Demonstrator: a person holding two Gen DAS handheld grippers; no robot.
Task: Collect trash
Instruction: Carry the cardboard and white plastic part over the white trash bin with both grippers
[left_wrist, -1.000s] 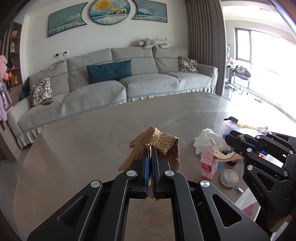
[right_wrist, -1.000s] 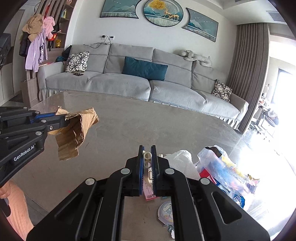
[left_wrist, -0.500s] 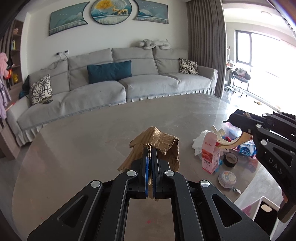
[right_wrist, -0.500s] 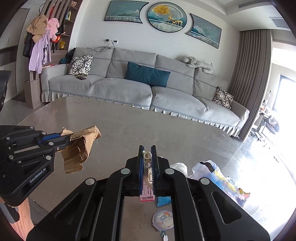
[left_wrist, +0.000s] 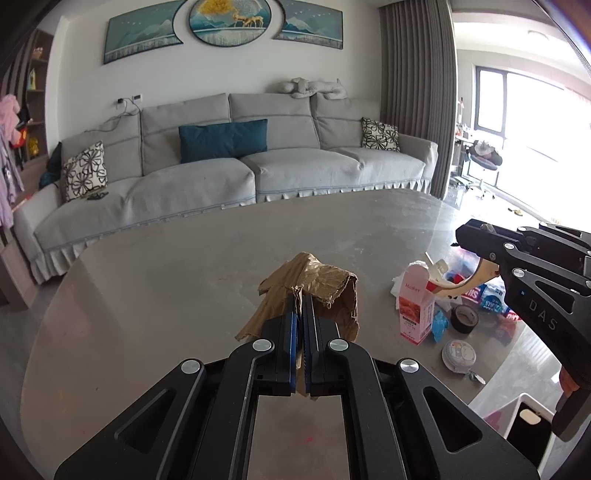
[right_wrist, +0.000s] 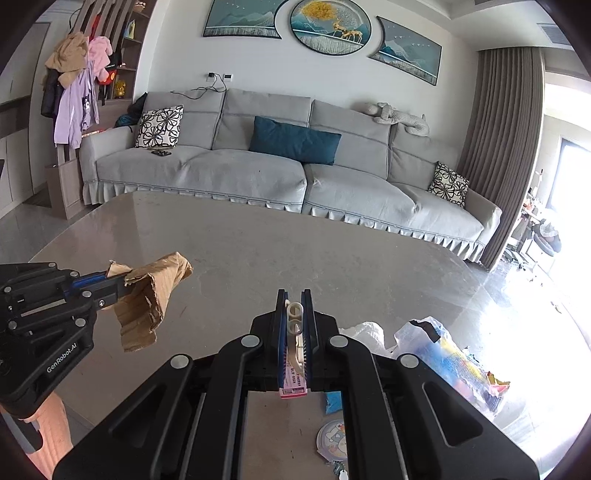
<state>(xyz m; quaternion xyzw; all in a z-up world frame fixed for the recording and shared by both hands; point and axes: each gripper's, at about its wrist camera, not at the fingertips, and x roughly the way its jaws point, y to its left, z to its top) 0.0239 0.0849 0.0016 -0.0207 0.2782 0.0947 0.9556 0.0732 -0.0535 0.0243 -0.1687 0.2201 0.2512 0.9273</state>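
left gripper (left_wrist: 303, 314): pinched tight on a crumpled piece of brown cardboard (left_wrist: 317, 295), held up clear of the table (left_wrist: 166, 280); also seen from the side in the right view (right_wrist: 110, 284)

right gripper (right_wrist: 294, 332): pressed together on a curved cream plastic strip (right_wrist: 294, 325); the strip hangs off the jaws in the left view (left_wrist: 461, 284), above the pink carton

trash on table: pink carton (left_wrist: 417, 306) upright, white tissue (left_wrist: 400, 291) just behind it, black tape roll (left_wrist: 464, 319), round lid (left_wrist: 458, 356), blue scrap (left_wrist: 439, 325), a printed plastic bag (right_wrist: 454, 362) near the right edge

bin: white container (left_wrist: 517, 413) below the table edge at lower right, probably the drop spot

step in hand: judged as carrying both pieces to the bin, both hands loaded

how to do well: keep both grips closed until each piece is over the opening; take the right hand in first since it looks nearer; lower the cardboard in before letting go, since it is wide and floppy and may catch the rim; don't knock the carton on the way over

hard to see: bin cut off by the frame edge and the right gripper, inside not visible; carton base hidden behind the jaws in the right view; what the plastic strip is, unclear; bag contents blurred by window glare
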